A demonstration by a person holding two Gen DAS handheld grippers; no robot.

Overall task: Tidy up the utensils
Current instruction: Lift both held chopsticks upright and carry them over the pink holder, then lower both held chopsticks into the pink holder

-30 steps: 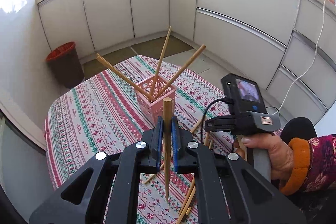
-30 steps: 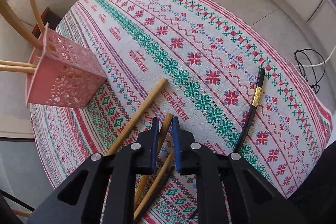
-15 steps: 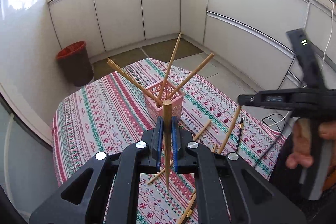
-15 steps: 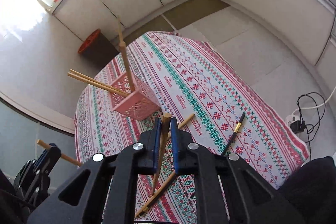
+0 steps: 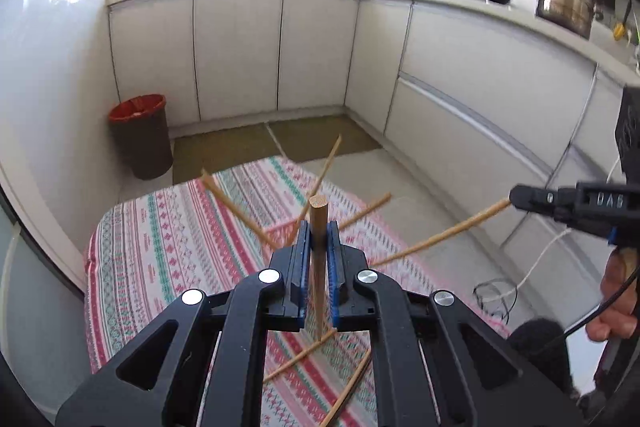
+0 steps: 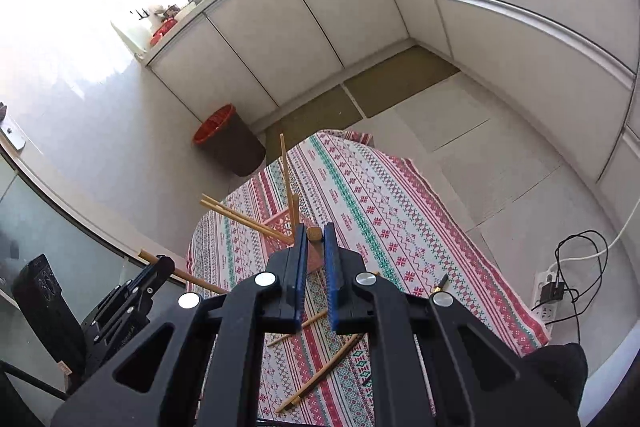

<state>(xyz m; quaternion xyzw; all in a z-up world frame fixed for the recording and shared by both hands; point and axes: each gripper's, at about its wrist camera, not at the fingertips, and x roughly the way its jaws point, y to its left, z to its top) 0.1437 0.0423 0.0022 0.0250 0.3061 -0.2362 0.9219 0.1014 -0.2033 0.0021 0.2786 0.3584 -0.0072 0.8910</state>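
A: Where is the light wooden chopstick (image 5: pixel 319 223)?

B: It is clamped upright in the left gripper (image 5: pixel 319 259), above the pink perforated plastic basket (image 6: pixel 280 231). Another wooden chopstick (image 5: pixel 440 235) is pinched by the right gripper (image 6: pixel 316 267).

A: What could be spoiled?

B: The leaning sticks could be struck on descent, tipping the basket.

A: What is changed?

B: Both grippers are raised higher over the striped embroidered tablecloth (image 5: pixel 168 239)

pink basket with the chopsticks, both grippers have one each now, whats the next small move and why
Probably carry the left gripper forward over the pink basket and lower its chopstick in. Both grippers are shut on a chopstick, raised above the table; the right gripper can follow. More chopsticks lie loose on the cloth.
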